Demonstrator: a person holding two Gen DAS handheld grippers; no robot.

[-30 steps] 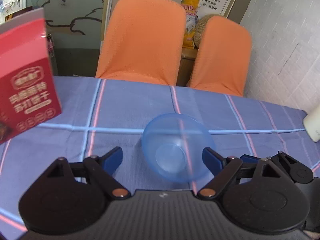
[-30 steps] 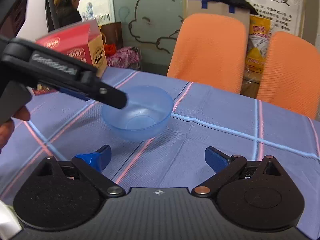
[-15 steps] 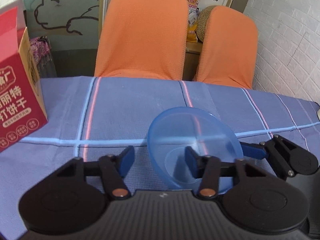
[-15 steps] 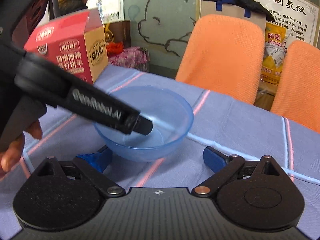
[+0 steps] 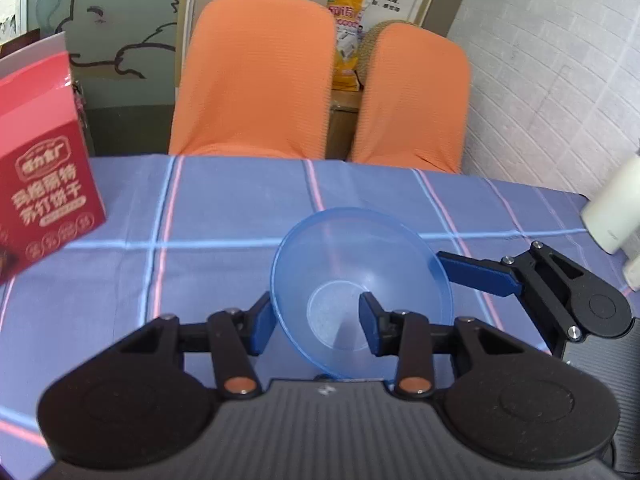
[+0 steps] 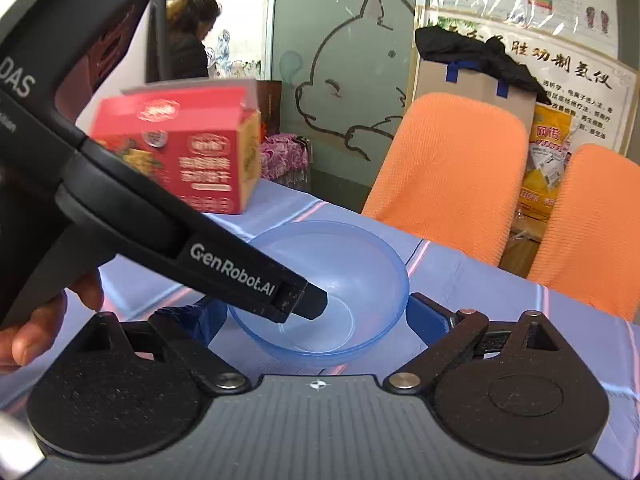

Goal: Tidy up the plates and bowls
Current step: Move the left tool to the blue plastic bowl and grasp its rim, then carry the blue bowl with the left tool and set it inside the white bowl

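Note:
A translucent blue bowl (image 5: pixel 360 276) rests on the blue plaid tablecloth (image 5: pixel 224 208). My left gripper (image 5: pixel 316 328) straddles its near-left wall. One pad sits just outside the rim and the other pad (image 5: pixel 370 328) is inside the bowl, with a clear gap still between them. In the right wrist view the same bowl (image 6: pixel 360 264) lies between the wide-open fingers of my right gripper (image 6: pixel 316 320), one finger on each side. A left finger (image 6: pixel 296 300) reaches down into the bowl from the left. The right gripper's blue finger (image 5: pixel 480 276) lies against the bowl's right rim.
A red cracker box (image 5: pixel 44 184) stands on the table's left. Two orange chairs (image 5: pixel 256 80) (image 5: pixel 412 100) line the far edge. A white object (image 5: pixel 616 208) sits at the right edge. A hand (image 6: pixel 40 332) holds the left gripper. A person (image 6: pixel 188 40) stands far back.
The left gripper came up to the bowl, its fingers narrowed, and its right finger went inside the bowl. The right gripper moved closer until its open fingers flank the bowl.

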